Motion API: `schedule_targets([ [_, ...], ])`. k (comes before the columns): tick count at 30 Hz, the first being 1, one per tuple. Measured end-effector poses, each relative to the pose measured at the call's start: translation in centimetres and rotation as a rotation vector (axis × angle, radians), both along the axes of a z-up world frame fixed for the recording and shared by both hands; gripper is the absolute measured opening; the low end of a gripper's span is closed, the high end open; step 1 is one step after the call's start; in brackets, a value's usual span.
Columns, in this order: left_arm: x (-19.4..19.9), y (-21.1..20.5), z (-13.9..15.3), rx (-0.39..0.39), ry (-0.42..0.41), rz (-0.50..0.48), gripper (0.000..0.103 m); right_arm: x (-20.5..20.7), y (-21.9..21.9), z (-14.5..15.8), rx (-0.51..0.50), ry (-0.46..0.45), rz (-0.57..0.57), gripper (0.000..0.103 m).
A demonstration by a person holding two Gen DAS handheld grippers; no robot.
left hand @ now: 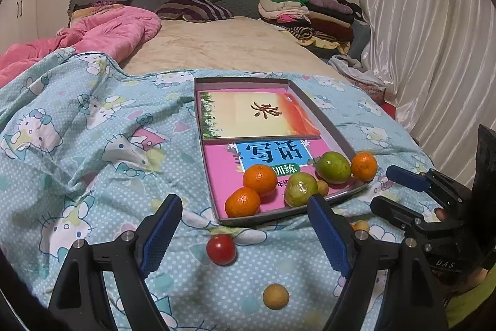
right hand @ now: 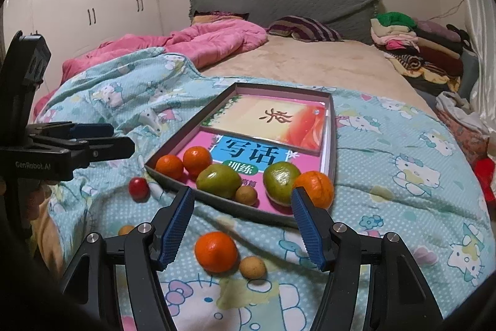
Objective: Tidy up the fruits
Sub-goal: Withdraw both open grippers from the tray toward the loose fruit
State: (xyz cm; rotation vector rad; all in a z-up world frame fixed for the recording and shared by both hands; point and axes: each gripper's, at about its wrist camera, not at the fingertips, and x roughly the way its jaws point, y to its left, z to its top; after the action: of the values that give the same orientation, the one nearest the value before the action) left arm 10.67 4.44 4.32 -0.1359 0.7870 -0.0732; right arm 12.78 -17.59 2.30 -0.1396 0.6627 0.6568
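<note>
**Fruit half gathered**

While both grippers hover empty, jaws apart, the left [left hand: 245, 225] over a tomato [left hand: 221, 249] and the right [right hand: 241, 230] over an orange [right hand: 216, 251], six fruits lie in the tray [right hand: 333, 138] on the blanket [left hand: 93, 129].

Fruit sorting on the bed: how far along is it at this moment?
Partly done. The box already holds three oranges, two green fruits and a small brown fruit. Nothing is in hand: the left claw and right claw are both open and empty. Left on the blanket: a red fruit, one orange and two small brown fruits.
</note>
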Motion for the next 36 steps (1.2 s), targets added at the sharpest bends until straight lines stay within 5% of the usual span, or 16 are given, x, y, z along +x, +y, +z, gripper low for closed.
schedule_targets([
  [36, -2.9, -0.2, -2.2, -0.015, 0.047, 0.013, 0.088, -1.9, 1.2, -1.1, -0.052, 0.007, 0.076, 0.073],
])
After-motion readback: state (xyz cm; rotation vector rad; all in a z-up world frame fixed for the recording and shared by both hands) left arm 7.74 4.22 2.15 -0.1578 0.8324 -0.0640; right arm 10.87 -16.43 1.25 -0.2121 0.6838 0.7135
